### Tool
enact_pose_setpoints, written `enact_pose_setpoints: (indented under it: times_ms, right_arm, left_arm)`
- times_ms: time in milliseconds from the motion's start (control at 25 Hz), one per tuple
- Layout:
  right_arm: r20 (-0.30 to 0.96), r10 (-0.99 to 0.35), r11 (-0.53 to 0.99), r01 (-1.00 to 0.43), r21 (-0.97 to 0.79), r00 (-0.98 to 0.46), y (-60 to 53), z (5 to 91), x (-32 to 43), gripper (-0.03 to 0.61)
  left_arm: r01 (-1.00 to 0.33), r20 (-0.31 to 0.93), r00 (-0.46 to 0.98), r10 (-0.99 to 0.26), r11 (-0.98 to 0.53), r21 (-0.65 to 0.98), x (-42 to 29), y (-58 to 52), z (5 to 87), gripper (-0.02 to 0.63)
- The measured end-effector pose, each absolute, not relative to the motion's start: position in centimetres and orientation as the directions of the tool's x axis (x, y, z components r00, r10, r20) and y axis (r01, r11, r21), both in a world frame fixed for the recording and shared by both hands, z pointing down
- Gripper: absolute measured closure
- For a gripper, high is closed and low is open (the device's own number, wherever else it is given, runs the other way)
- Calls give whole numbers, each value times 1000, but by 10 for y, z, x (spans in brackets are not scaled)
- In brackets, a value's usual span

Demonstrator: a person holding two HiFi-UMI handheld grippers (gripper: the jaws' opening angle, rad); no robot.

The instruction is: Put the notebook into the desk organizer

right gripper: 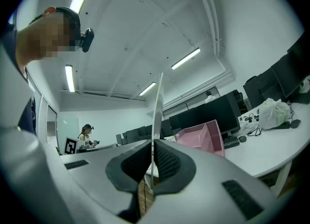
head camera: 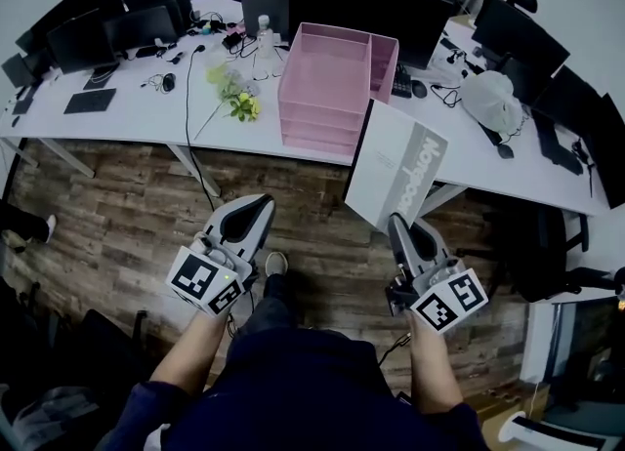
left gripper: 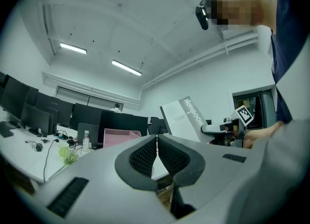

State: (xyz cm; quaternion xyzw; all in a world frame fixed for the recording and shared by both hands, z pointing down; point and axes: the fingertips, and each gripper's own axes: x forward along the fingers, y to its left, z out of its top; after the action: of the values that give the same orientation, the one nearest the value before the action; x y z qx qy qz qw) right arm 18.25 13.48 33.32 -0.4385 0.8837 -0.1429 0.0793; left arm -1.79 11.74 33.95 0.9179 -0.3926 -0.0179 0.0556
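While both grippers point level over wooden floor (head camera: 127, 207), left gripper (head camera: 256, 203) jaws sit pressed together, nothing between them. Right gripper (head camera: 398, 221) clamps bottom edge of notebook (head camera: 395, 164), grip tight on thin cover. Notebook stands upright in air, slightly tilted, just before desk (head camera: 127, 125) edge, off desk. Farther on, pink desk organizer (head camera: 327, 88) rests on white desk, just left of notebook. Dark monitors (head camera: 332, 0) line desk behind organizer.

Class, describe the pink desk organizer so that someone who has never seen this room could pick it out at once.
Find the long white desk lined with dark monitors. Near its middle, right of the yellow-green flowers, stands the desk organizer. It is the only pink thing there: a stack of open trays.
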Motion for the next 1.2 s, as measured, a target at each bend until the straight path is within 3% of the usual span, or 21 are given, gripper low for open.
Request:
enact_pose_setpoints:
  times_ms: [1200]
  right_arm:
    - [105,-832,471,-794,-384,-544,-99,364,98,566]
  left_arm:
    - [-668,46,739,-672,-723,174,-105,-122,368,578]
